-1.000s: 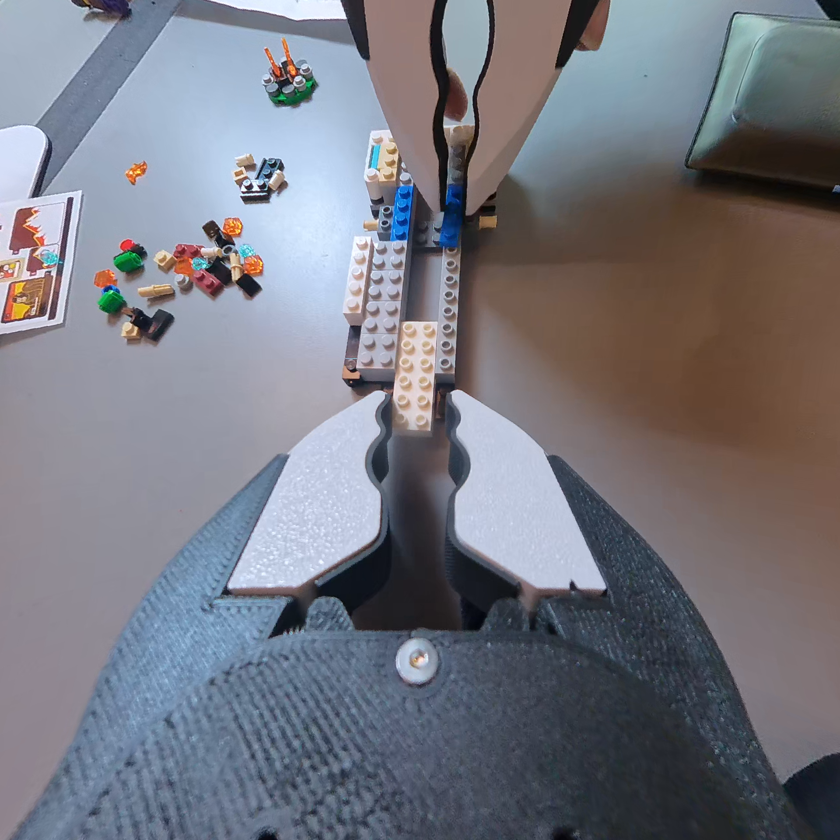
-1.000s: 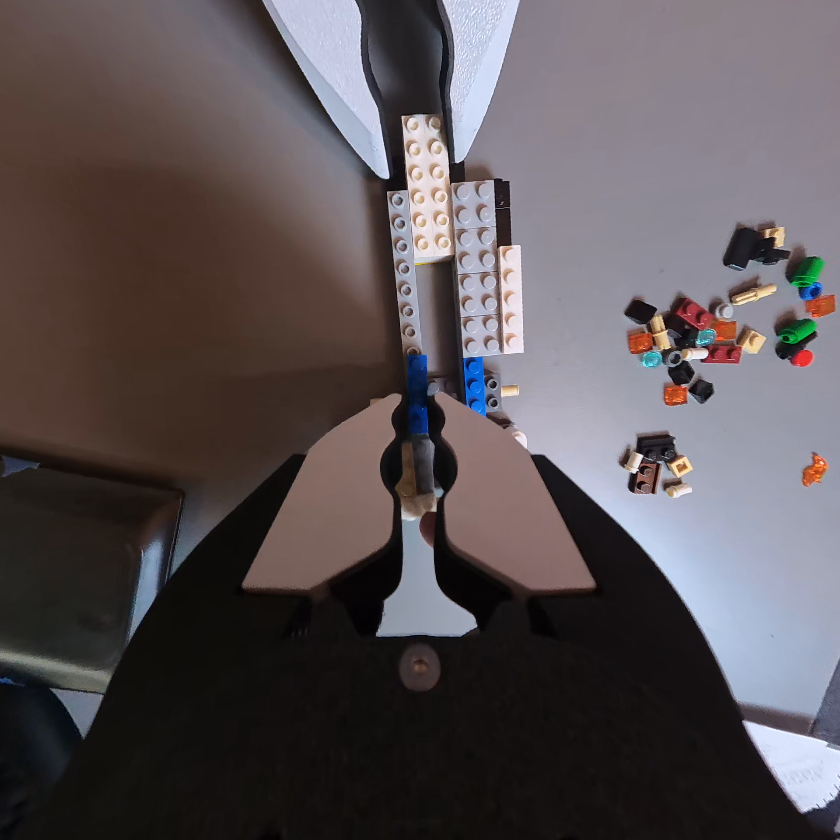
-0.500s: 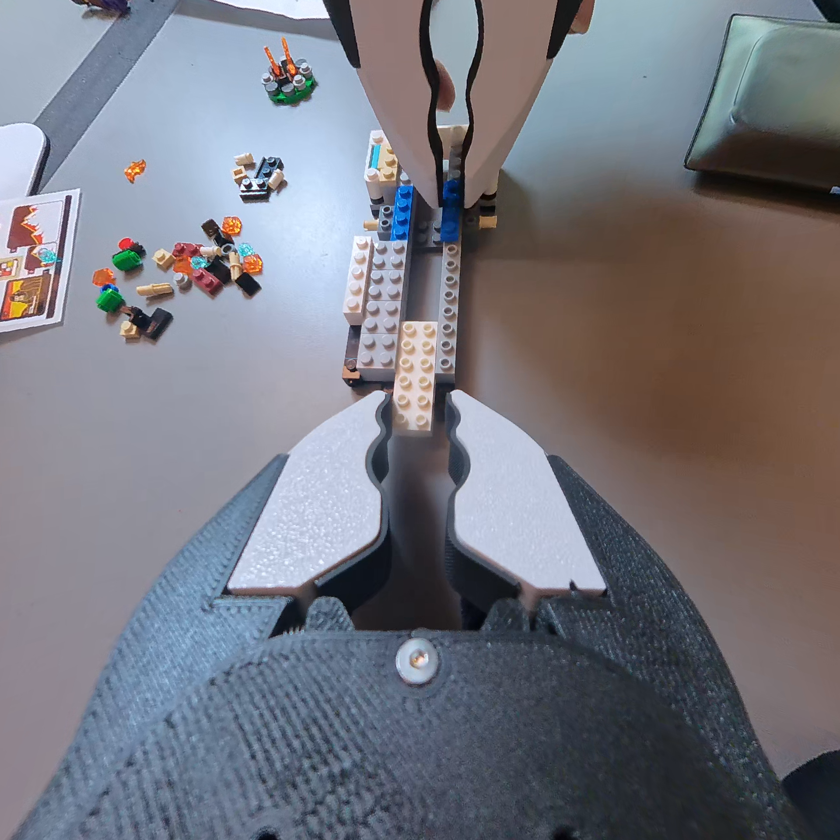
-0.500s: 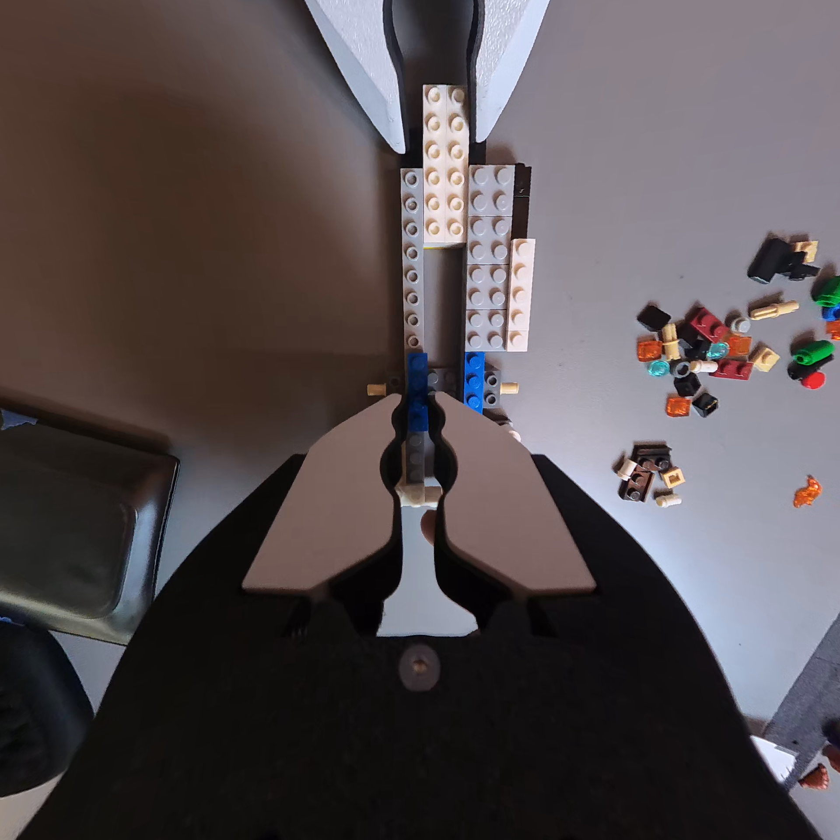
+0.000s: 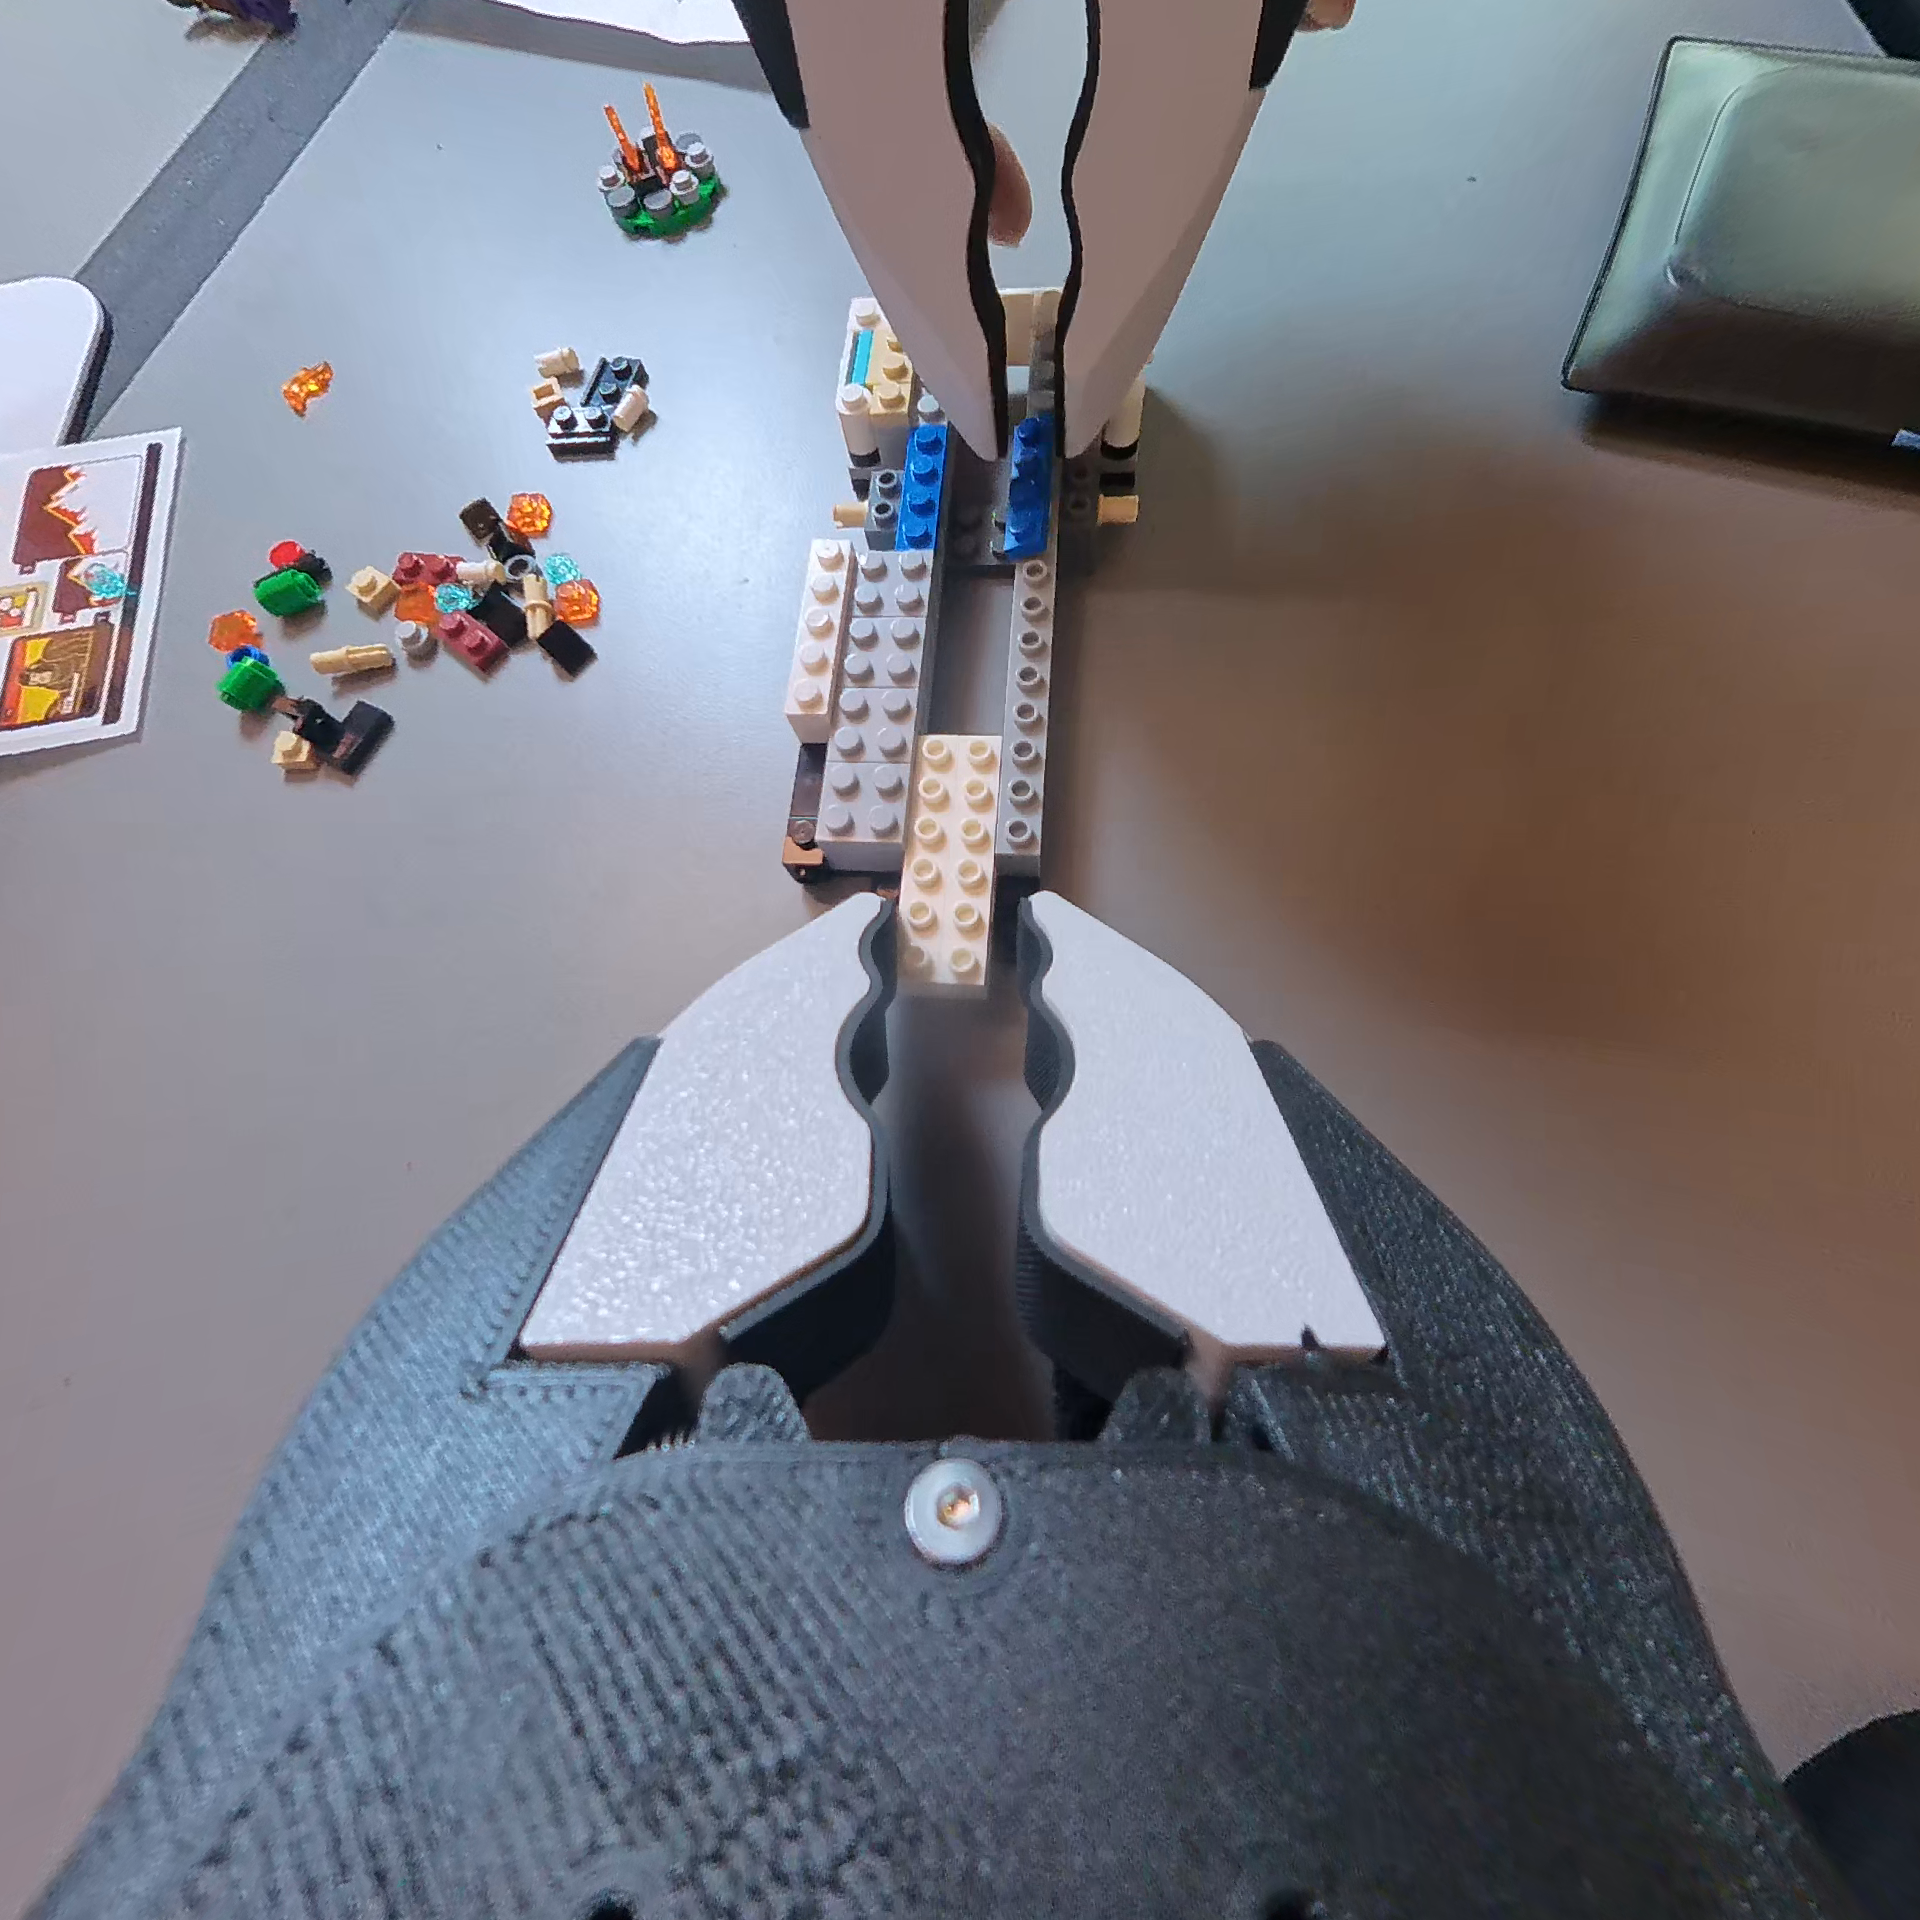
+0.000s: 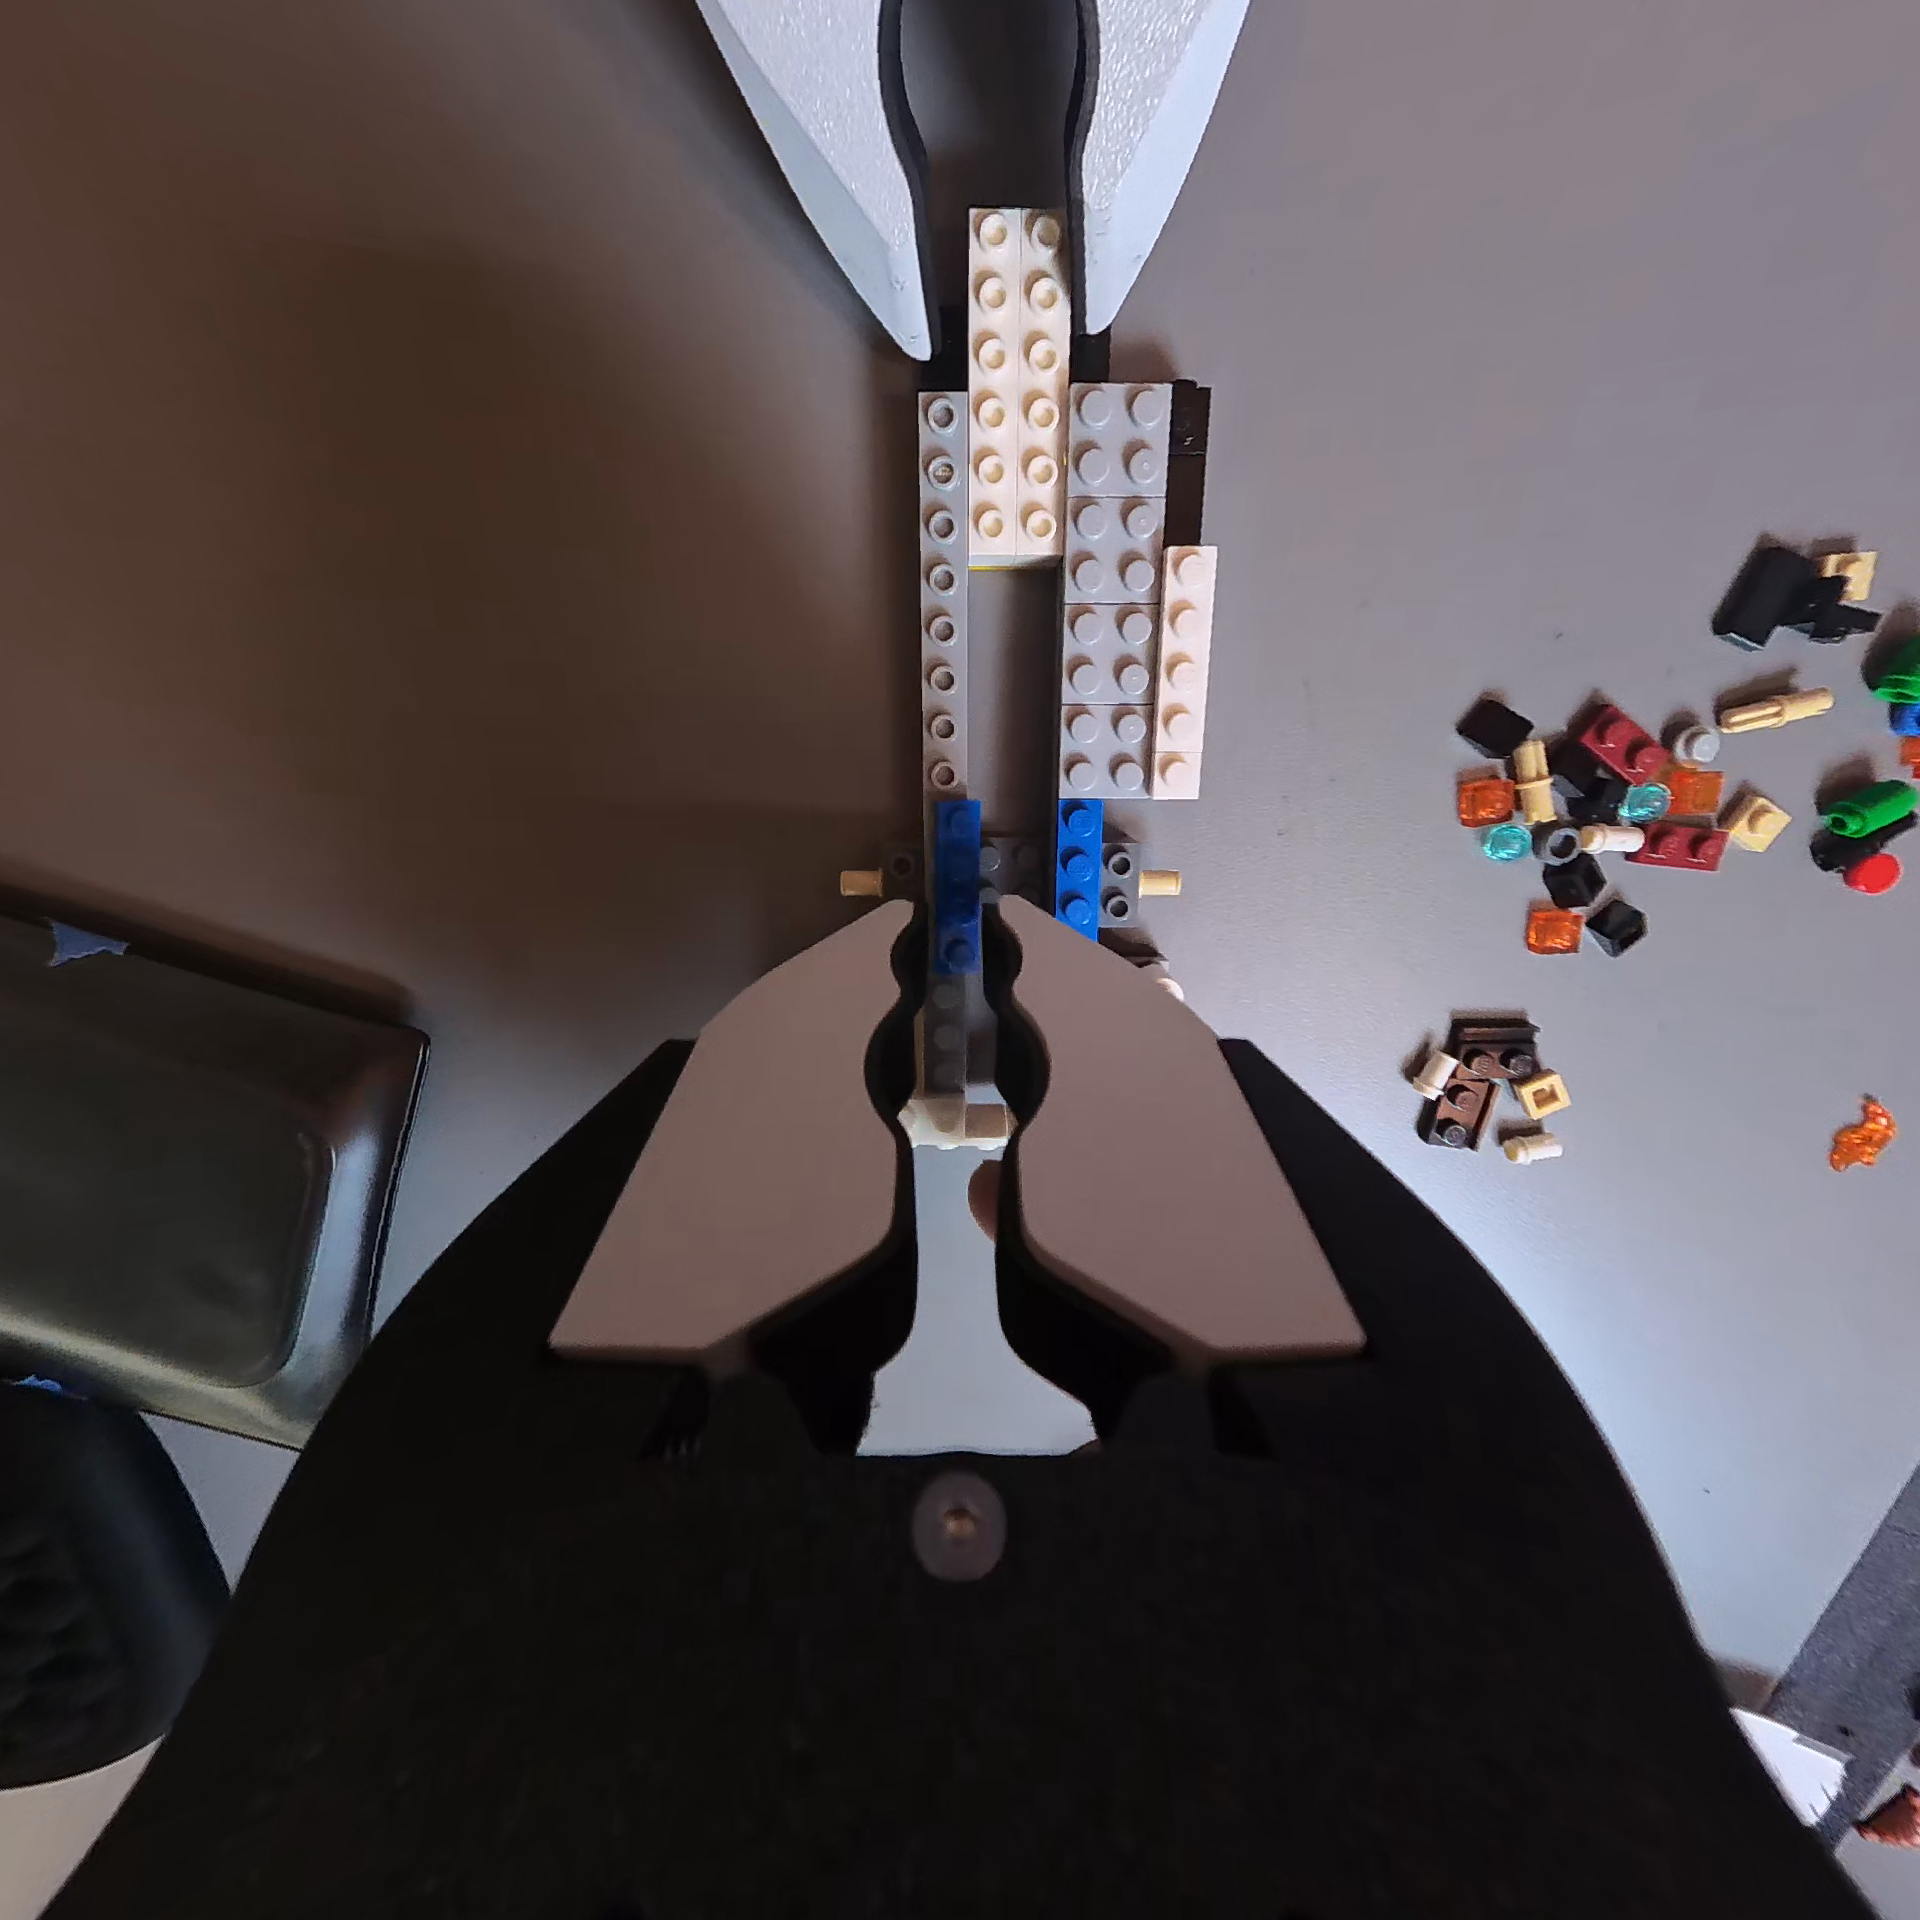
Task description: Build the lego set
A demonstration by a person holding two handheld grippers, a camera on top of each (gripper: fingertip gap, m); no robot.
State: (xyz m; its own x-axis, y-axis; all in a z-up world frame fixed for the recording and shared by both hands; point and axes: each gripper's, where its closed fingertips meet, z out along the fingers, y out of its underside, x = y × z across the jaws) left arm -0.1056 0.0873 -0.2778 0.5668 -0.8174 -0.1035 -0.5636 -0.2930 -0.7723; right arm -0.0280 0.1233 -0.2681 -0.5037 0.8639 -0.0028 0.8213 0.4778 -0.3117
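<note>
Half-built lego model braced at both ends on the grey tabletop (image 5: 1455,831).

The long lego assembly (image 5: 914,665) has its grey, tan, white and blue bricks joined, but a heap of loose pieces (image 5: 447,613) lies well to its side, so much appears left. The left tongs (image 5: 951,914) clasp the tan plate (image 5: 951,862) at the near end; the right tongs (image 6: 956,920) pinch the blue plate (image 6: 958,883) at the far end.

Lay on grey table (image 5: 1455,831): a black cushion-like pad (image 5: 1766,239). Stood far left, near the edge: a white object (image 5: 47,343).
</note>
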